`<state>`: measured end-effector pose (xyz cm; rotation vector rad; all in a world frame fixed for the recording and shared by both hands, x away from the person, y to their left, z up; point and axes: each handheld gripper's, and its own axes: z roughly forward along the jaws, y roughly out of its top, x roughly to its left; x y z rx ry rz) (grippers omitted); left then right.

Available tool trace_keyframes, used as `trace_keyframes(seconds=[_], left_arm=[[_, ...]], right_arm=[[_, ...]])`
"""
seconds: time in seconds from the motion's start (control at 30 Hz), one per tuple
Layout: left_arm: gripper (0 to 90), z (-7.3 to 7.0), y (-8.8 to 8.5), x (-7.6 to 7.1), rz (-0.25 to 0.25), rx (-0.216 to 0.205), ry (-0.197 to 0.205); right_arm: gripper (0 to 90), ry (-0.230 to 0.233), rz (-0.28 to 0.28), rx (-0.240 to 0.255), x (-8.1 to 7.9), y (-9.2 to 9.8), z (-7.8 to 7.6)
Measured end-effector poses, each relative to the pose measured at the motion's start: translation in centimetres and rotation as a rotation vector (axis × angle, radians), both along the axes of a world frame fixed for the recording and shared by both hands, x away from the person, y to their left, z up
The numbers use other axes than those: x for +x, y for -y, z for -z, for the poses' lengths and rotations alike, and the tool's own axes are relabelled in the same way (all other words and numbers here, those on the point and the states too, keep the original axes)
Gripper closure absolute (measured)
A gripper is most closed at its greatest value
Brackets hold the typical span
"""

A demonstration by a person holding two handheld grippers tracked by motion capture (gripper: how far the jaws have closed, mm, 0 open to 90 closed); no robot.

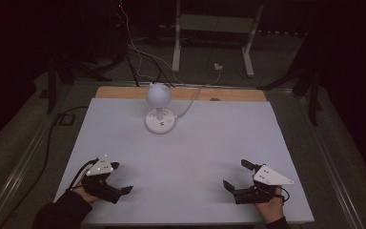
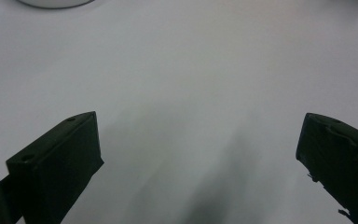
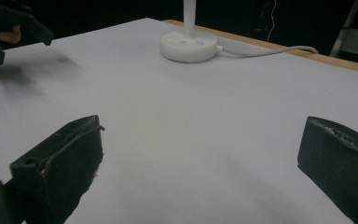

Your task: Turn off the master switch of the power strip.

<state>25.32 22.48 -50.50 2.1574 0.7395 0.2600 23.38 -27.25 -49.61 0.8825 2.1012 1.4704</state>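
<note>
A small white lamp [image 1: 159,102] with a round globe head and a disc base stands at the far middle of the white table [image 1: 186,157]; its base [image 3: 189,45] and stem appear in the right gripper view. My left gripper [image 1: 122,177] rests near the front left corner, jaws wide apart with nothing between them [image 2: 200,140]. Near the front right, my right gripper [image 1: 237,174] is also open and empty [image 3: 200,144]. Both are far from the lamp.
A white cable [image 1: 190,102] runs from the lamp base off the back edge, which is a wooden strip [image 1: 124,92]. Beyond the table stand a white metal frame [image 1: 213,33] and loose cables on a dark floor. The other gripper [image 3: 9,28] appears far left.
</note>
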Motion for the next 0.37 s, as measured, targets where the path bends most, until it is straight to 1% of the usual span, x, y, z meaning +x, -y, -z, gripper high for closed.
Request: trace_keyframes(seconds=[0.07,0.13,0.2,0.37], left_arm=[[0.4,0.37,-0.40,-0.12,0.005,-0.014,0.006],[0.4,0.57,-0.62,-0.11,0.007,-0.014,0.007],[0.4,0.70,-0.59,-0.01,-0.006,-0.002,0.012],[0.4,0.82,-0.60,0.18,-0.003,0.010,0.013]], right_arm=[[0.0,-0.003,-0.002,0.001,0.01,0.00,0.01],[0.0,-0.005,-0.005,0.001,0.01,-0.05,0.02],[0.0,-0.004,-0.008,-0.002,0.00,-0.09,0.00],[0.0,-0.005,-0.009,-0.002,0.01,-0.11,0.02]])
